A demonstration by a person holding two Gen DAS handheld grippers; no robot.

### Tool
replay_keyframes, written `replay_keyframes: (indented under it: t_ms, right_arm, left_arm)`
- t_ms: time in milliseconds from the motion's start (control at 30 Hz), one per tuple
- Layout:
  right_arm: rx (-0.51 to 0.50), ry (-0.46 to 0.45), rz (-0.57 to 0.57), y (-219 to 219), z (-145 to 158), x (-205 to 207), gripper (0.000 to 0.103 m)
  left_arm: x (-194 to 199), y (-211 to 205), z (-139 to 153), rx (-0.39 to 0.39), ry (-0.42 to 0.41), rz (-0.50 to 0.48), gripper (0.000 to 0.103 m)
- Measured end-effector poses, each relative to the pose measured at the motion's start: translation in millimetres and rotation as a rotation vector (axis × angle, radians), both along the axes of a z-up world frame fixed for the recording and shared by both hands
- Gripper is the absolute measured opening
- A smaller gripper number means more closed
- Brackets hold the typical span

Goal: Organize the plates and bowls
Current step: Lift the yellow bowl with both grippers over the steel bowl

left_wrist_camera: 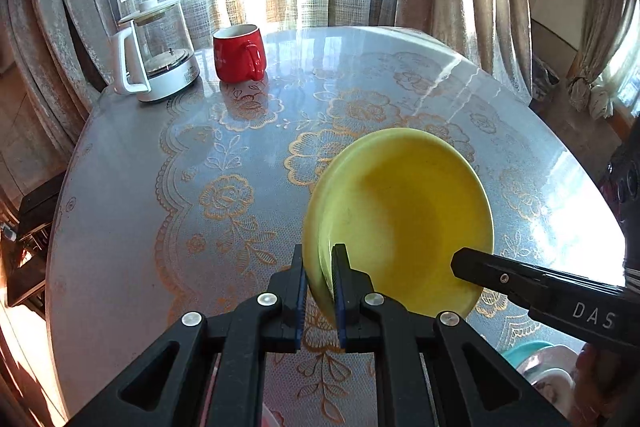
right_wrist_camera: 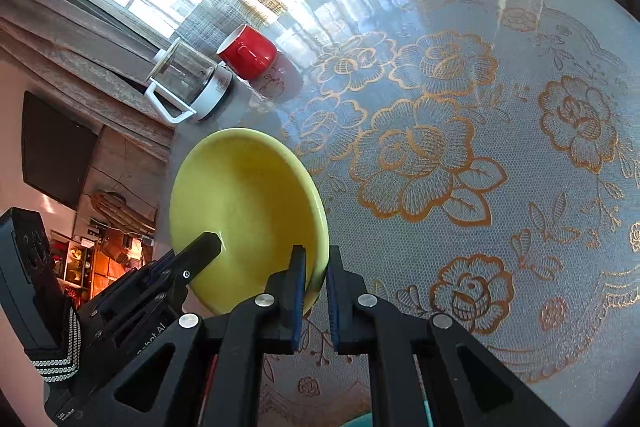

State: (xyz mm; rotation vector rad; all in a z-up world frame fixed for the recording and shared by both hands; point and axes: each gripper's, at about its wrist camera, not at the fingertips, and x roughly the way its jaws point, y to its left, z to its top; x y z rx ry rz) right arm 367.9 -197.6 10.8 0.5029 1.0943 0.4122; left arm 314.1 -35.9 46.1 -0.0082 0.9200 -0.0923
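Clearly tilted, the yellow bowl opens toward both cameras.

Table middle lies open — red mug, kettle crowd far edge.

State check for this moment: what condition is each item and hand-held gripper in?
Yellow bowl: lifted off the table, tilted, gripped on opposite rims.
Left hand-held gripper: shut on bowl rim.
Right hand-held gripper: shut on bowl rim.
Red mug: upright on the table.
Glass kettle: upright, lid on.
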Motion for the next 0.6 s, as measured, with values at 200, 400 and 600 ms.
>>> replay_keyframes:
  t_ms: [200,400,600]
  right_arm:
    - [-0.014,-0.046,0.011,7.3,19.6,-25.7,0.01]
    - [-0.013,-0.092,0.031,14.0,33.7,-56.1,0.01]
    - [0.012,-0.143,0.03,16.0,44.6,-92.2,0.01]
  left_arm:
    - [-28.4,9.0,9.6,-0.019,-0.025,0.012,0.012]
    - [-62.7,16.8,21.6,-0.026,-0.077,0.014,0.012]
    - [-107.0,21.8,33.9,-0.01,-0.167,0.009,0.012]
